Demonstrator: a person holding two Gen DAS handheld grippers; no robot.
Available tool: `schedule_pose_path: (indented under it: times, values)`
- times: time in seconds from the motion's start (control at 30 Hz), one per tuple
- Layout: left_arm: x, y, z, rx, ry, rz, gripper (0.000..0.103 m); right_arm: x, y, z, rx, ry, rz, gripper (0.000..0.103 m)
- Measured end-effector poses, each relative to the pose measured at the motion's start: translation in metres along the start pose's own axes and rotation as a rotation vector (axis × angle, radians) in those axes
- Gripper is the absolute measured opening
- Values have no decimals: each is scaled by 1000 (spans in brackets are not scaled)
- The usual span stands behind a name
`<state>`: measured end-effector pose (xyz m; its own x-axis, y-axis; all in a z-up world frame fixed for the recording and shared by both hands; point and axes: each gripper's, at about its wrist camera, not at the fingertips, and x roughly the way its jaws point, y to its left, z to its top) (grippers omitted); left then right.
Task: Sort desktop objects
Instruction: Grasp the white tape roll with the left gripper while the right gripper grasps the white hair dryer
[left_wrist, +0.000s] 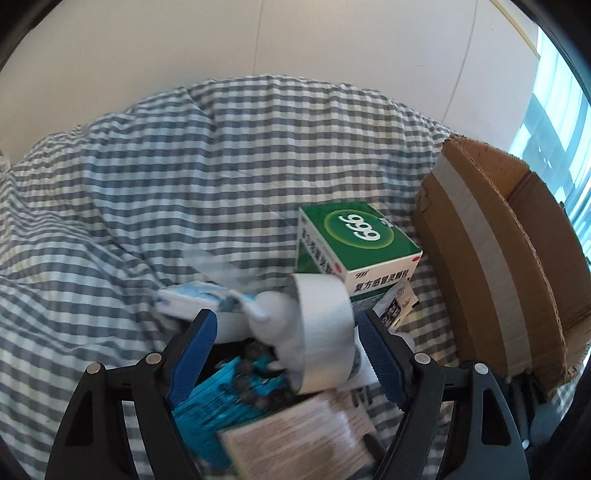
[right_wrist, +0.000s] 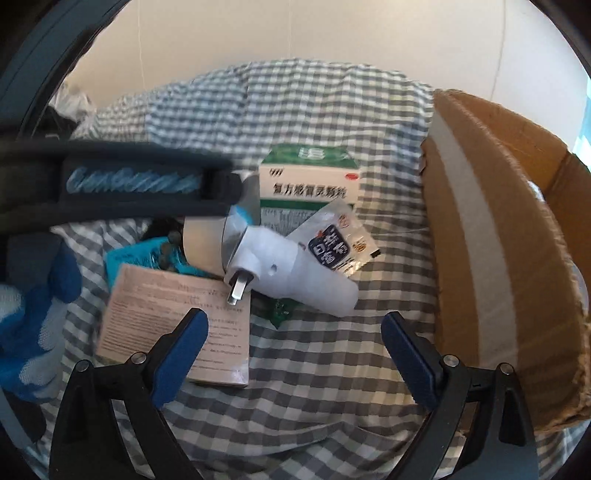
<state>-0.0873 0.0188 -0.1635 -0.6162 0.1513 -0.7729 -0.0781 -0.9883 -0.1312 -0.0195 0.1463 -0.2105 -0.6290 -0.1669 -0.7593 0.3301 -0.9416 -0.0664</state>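
Clutter pile sits on a checked bed cover (left_wrist: 155, 177), with an open cardboard box (right_wrist: 509, 236) at 3 o'clock of the pile, likely the sort bin.

Left gripper (left_wrist: 288, 350): jaws spread wide, hovering over the pile. A white tape roll (left_wrist: 323, 332) lies between the pads, but contact is unclear from this view, so I read it as not clamped. Right gripper (right_wrist: 295, 347): jaws wide apart, nothing between them but bare cover.

Items, right wrist view:
- White plug adapter (right_wrist: 291, 273) at pile centre, 12 o'clock of the right gripper. Rigid smooth plastic, light, a bit slippery. Best grasped across the round body, clear of the metal prongs.
- Green medicine box (right_wrist: 308, 184) at 12 o'clock of the adapter. Thin card, light, crushes if squeezed hard. Take it across the narrow faces.
- Foil sachet (right_wrist: 340, 240) leaning on the adapter: limp and flat, pinch an edge.
- Beige booklet (right_wrist: 173, 325) at 9 o'clock of the adapter: flat, hard to get under, so grip an overhanging edge.
- Dark bead string (left_wrist: 255, 384) over a cyan packet (left_wrist: 210, 410): floppy, will dangle.

Tape roll: stiff ring, light. Clamp across the outer diameter or through the wall.
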Motion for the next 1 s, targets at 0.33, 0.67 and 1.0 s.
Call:
schedule_pose_path:
  times: [0.33, 0.67, 1.0]
  values:
    - [3, 2, -1, -9, -3, -28, 29, 18, -2, 12, -11, -30, -25, 95]
    - [-46, 19, 12, -46, -128, -32, 29, 42, 1, 27, -33, -41, -26, 96]
    - [-75, 40, 21, -90, -192, 7, 29, 54, 6, 38, -38, -16, 2, 69]
